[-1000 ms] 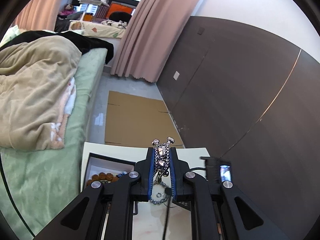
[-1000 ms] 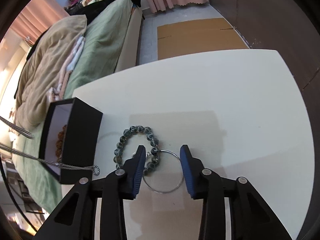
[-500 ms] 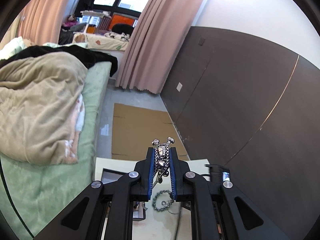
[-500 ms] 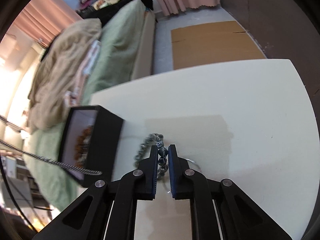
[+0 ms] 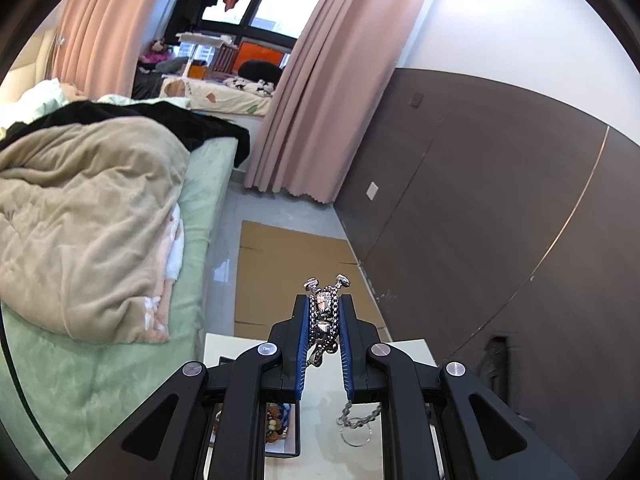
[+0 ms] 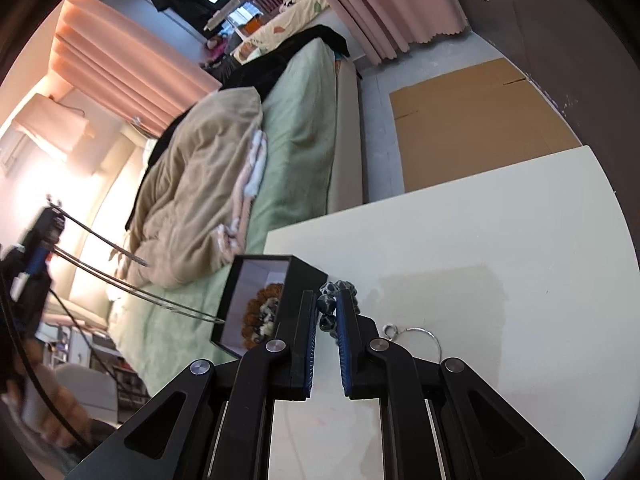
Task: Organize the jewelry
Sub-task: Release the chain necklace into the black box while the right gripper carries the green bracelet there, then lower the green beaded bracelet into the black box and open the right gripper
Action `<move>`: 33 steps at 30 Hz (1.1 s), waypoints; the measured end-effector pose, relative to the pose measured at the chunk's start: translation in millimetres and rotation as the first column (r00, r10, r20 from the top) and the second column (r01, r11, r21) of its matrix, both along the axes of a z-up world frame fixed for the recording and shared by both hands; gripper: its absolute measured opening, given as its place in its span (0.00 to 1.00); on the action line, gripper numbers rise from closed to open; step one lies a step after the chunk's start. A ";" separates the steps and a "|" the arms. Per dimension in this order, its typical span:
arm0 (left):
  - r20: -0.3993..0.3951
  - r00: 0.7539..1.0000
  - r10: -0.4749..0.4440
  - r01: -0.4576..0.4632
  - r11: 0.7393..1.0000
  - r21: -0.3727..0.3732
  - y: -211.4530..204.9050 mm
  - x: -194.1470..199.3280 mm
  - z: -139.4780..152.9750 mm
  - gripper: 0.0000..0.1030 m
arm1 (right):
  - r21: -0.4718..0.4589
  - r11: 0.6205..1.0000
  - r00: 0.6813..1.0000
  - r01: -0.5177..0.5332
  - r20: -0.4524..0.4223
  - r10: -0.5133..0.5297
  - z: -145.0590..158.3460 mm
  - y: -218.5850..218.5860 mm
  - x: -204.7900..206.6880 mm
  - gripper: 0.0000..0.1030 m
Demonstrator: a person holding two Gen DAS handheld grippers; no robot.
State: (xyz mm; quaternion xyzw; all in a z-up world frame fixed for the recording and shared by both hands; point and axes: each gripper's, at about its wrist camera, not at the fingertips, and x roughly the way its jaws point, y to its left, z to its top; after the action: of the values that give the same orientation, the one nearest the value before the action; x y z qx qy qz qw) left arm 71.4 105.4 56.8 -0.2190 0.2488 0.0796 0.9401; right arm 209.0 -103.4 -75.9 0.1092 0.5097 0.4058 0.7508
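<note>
My left gripper (image 5: 325, 306) is shut on a silver chain necklace (image 5: 326, 314), whose knobbed pendant sticks out past the fingertips. In the right wrist view that gripper (image 6: 38, 246) is a blur at far left, and the chain's strands (image 6: 140, 286) run down to the black box (image 6: 298, 276). My right gripper (image 6: 325, 302) is shut on a dark bead bracelet (image 6: 328, 312) just right of the box. A thin silver hoop (image 6: 420, 338) attached to the bracelet trails on the white table (image 6: 500, 232). A brown bead bracelet (image 6: 266, 300) lies inside the box.
The box (image 5: 286, 446) stands near the table's left edge, with a green bed and a beige blanket (image 6: 200, 184) beyond that edge. Flattened cardboard (image 6: 472, 120) lies on the floor behind the table. A dark panelled wall (image 5: 500, 208) runs along the right.
My right gripper has shut on the dark bead bracelet and lifted, tilting up. The left gripper has risen with the chain still in it, so less of the table shows.
</note>
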 end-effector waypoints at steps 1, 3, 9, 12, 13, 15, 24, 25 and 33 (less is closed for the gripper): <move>-0.004 1.000 0.001 -0.001 1.000 -0.008 1.4 1.1 -5.3 0.14 | 0.010 1.000 1.000 0.002 -0.002 -0.002 0.5 -0.2 0.4 0.11; -0.011 1.000 -0.001 0.001 1.000 -0.025 5.1 4.2 -17.6 0.14 | 0.026 1.000 1.000 0.008 -0.004 -0.008 1.5 -1.8 0.6 0.12; -0.095 0.995 -0.008 0.001 0.997 -0.073 17.8 16.1 -52.3 0.14 | 0.070 0.997 1.000 0.022 0.002 -0.022 3.9 2.4 -2.6 0.11; -0.130 0.992 -0.002 -0.010 0.996 -0.092 20.4 18.3 -61.0 0.14 | 0.097 0.995 1.000 0.017 0.024 -0.019 9.2 7.1 -4.9 0.11; -0.132 0.991 -0.012 -0.002 0.994 -0.109 22.3 18.7 -63.7 0.17 | 0.106 0.994 0.999 0.013 0.031 -0.016 11.0 8.4 -5.9 0.12; -0.154 0.988 -0.032 0.009 0.989 -0.147 26.8 20.0 -68.7 0.32 | 0.129 0.992 0.999 0.003 0.045 -0.009 15.2 12.9 -8.7 0.12; -0.147 0.988 0.042 -0.067 0.983 -0.170 51.7 1.0 -67.4 0.62 | 0.210 0.976 0.996 -0.054 0.082 0.038 24.0 37.9 -27.3 0.12; -0.153 0.987 0.049 -0.075 0.983 -0.169 54.7 -0.5 -68.2 0.62 | 0.211 0.976 0.996 -0.060 0.082 0.043 23.3 41.4 -28.7 0.12; -0.173 0.982 0.081 -0.116 0.972 -0.205 77.9 -10.9 -75.5 0.62 | 0.218 0.970 0.993 -0.109 0.066 0.097 17.2 71.7 -39.7 0.12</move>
State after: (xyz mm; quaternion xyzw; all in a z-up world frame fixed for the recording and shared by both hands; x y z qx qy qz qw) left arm 60.5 183.3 -18.7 -0.3236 0.3209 0.1166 0.8825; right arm 169.3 -31.7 -58.7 0.1543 0.4454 0.5012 0.7257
